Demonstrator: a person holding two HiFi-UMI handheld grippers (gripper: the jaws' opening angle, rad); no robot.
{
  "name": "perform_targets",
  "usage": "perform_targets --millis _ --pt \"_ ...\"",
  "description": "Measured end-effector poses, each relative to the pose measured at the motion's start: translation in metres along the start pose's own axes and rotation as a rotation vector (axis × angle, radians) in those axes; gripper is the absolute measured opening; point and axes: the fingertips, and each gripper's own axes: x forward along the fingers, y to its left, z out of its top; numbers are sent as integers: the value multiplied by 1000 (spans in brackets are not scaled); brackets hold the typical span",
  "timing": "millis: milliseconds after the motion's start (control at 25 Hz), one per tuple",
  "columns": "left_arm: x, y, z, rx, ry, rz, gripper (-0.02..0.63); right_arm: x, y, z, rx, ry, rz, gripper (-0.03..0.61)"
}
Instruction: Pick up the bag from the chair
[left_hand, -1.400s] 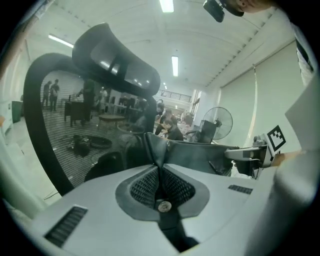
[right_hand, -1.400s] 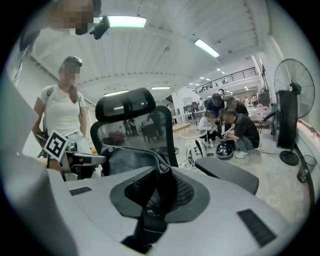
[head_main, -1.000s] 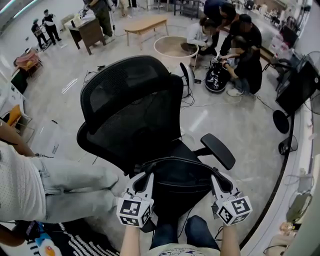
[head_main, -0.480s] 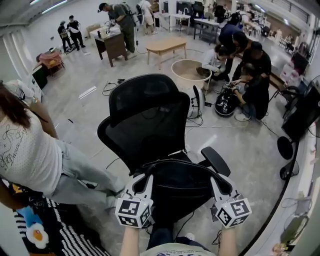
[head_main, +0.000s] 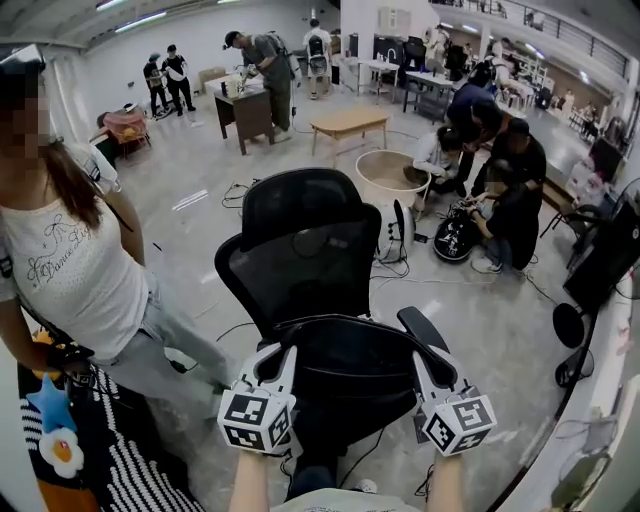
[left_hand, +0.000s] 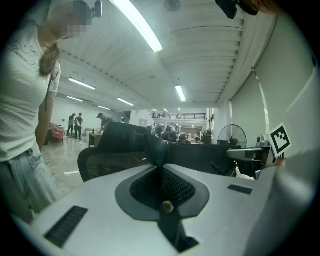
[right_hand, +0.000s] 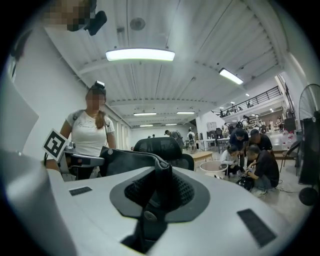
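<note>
A black bag (head_main: 350, 385) hangs between my two grippers, in front of the black mesh office chair (head_main: 300, 250), and hides the seat. My left gripper (head_main: 283, 352) is shut on the bag's left rim. My right gripper (head_main: 420, 357) is shut on its right rim. In the left gripper view the jaws of the left gripper (left_hand: 161, 156) pinch a fold of the bag's black fabric (left_hand: 156, 145). The right gripper view shows the right gripper (right_hand: 162, 174) closed on a black fabric fold (right_hand: 161, 165) too. The chair's right armrest (head_main: 420, 325) sticks out just behind my right gripper.
A person in a white T-shirt (head_main: 80, 280) stands close at the left. A black-and-white striped rug (head_main: 150, 470) lies at the lower left. Several people crouch at the back right (head_main: 495, 190) near a round tub (head_main: 392, 172). A wooden table (head_main: 350, 122) stands further back.
The head view has tipped up, showing more of the room. The person in white has straightened up at the left. Both grippers stay shut on the bag.
</note>
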Motion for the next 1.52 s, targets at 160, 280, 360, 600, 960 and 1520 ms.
perform_targets --millis 160,280,360,600,960,1520 --pt "-22 -6 13 7 -41 21 28 -12 10 13 -1 -27 17 74" --pt "-36 -10 21 21 -60 35 28 -20 16 19 -1 -44 30 74" --pt "-43 -14 22 26 -66 39 28 -27 20 20 -3 -50 33 74" --pt "-60 -21 24 32 -79 48 28 -41 28 24 -8 -64 37 74" --pt "-53 -38 27 39 -92 45 28 -51 12 28 -13 -75 32 74" --pt "-52 -54 33 45 -95 39 28 -62 1 36 -21 -78 26 74"
